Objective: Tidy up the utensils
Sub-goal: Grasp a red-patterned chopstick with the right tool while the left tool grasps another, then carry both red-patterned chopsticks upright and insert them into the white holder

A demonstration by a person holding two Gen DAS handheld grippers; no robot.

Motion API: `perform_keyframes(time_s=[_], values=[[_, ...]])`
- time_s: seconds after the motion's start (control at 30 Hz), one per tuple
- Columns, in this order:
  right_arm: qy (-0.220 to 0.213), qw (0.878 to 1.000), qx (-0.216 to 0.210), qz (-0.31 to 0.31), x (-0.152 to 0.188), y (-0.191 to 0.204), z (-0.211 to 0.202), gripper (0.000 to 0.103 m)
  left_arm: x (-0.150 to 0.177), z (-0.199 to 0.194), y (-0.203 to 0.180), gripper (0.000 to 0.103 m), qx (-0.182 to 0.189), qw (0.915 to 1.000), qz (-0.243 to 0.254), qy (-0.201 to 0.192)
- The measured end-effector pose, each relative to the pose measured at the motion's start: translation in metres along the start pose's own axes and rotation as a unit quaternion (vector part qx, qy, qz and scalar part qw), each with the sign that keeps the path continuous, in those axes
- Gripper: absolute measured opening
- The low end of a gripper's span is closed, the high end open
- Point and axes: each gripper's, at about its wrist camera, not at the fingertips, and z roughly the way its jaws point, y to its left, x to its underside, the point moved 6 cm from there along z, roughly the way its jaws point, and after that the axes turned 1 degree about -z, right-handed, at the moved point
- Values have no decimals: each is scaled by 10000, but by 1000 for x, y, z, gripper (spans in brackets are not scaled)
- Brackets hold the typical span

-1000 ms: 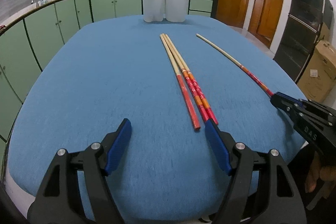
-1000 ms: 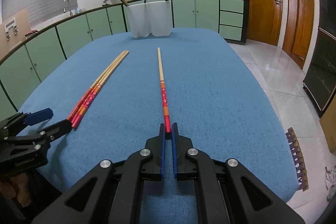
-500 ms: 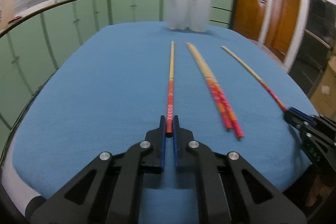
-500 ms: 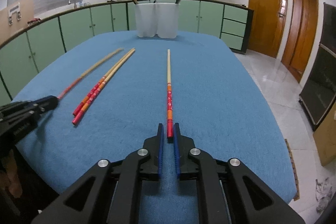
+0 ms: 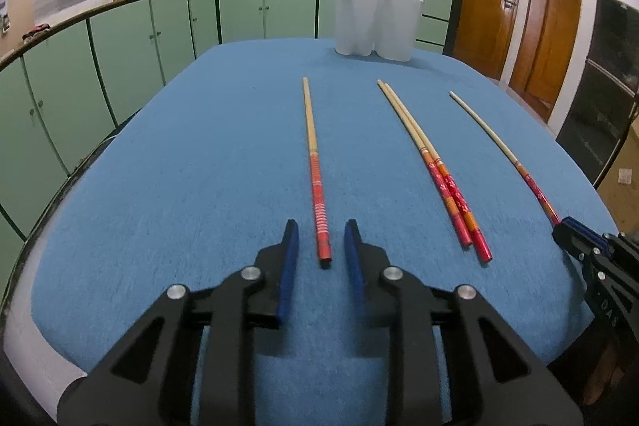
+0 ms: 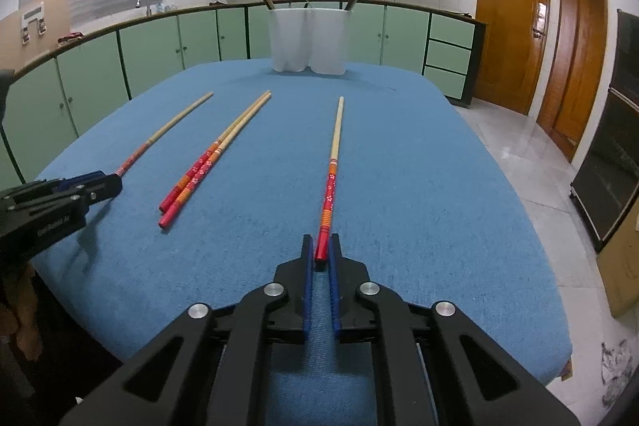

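Note:
On the blue table lie several red-and-cream chopsticks. One chopstick lies with its red end between the fingers of my left gripper, whose jaws are opening, with the pads clear of it. A pair of chopsticks lies to its right. Further right, my right gripper is shut on the red end of another chopstick. In the right wrist view, that chopstick is pinched in the right gripper; the pair and the left gripper are to its left. A white holder stands at the far edge.
Dark utensils lean in the white holder. Green cabinets curve around the far and left sides. Wooden doors and tiled floor lie to the right. The near table edge is just under both grippers.
My left gripper closed on one of three chopsticks lying together, drew it left away from the other two, then parted its jaws. The right gripper stayed shut on its chopstick.

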Motion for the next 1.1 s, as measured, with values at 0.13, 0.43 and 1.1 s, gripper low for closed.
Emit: perform_keyframes(time_s=[0.13,0.43,1.1], values=[[26,10000,-3,-38,-3,1,1,7,0,-2,0,6,39,10000,-49,29],[68,9994,-157,298,-29,-5,-35,6,-22,-43,8,5,204,9992,-307,163],[-145,9980,-532,-294,-171,-11,-114,6,-143,-143,10,5,506,9971,109,-559]])
